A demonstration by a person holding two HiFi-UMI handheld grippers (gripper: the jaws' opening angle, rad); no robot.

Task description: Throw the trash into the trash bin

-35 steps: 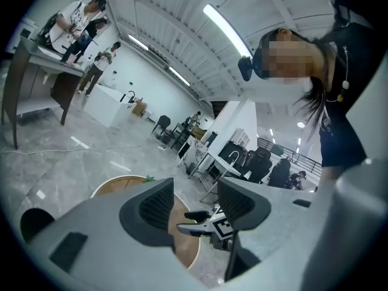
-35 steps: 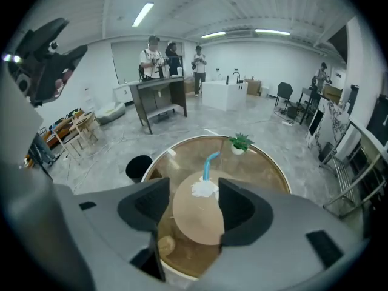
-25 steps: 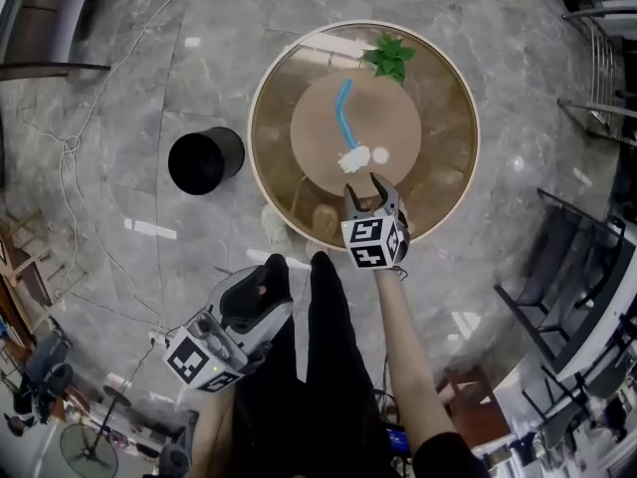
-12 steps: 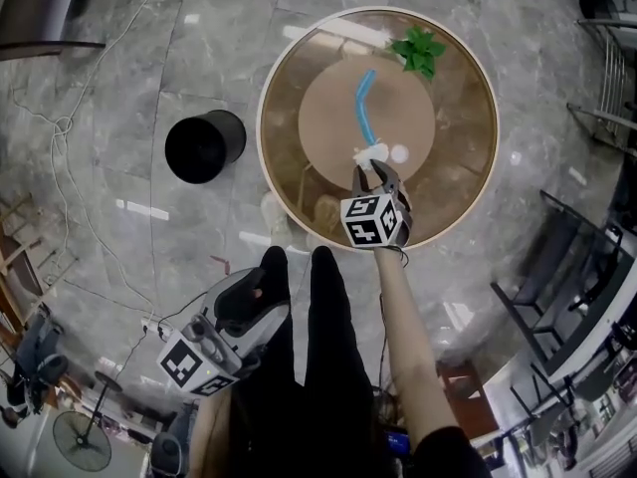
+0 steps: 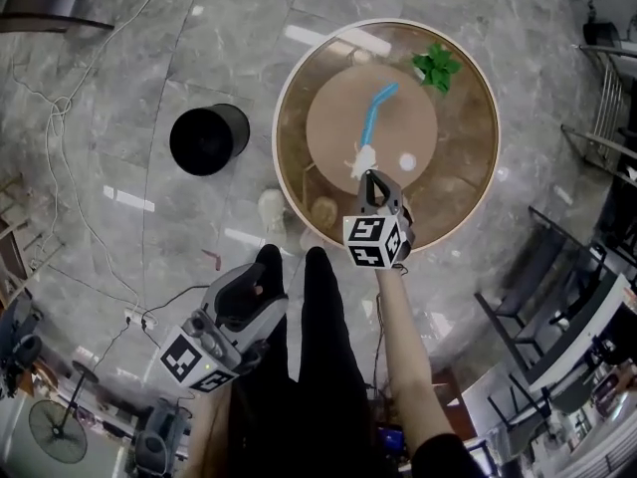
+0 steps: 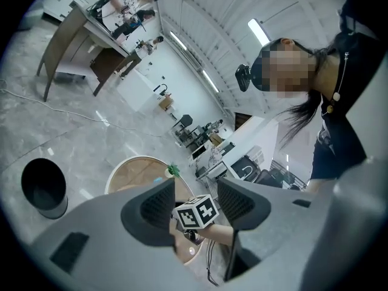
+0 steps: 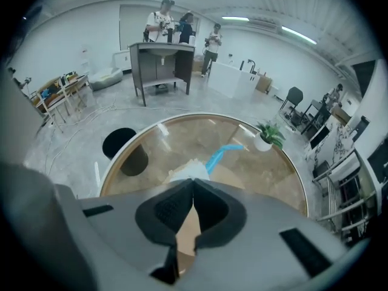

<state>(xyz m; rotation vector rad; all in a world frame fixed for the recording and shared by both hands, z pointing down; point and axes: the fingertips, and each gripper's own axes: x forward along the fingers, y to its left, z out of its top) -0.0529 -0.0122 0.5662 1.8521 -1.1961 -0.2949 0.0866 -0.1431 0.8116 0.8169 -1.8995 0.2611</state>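
In the right gripper view, my right gripper is pressed together on the white tissue; the head view hides this. My left gripper is spread and empty, with the trash bin at its left.

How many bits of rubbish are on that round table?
3: a blue strip near the table's middle, a crumpled white paper at its lower end, pinched in the right gripper, and a small white ball just right of that. The gripper could hide more.
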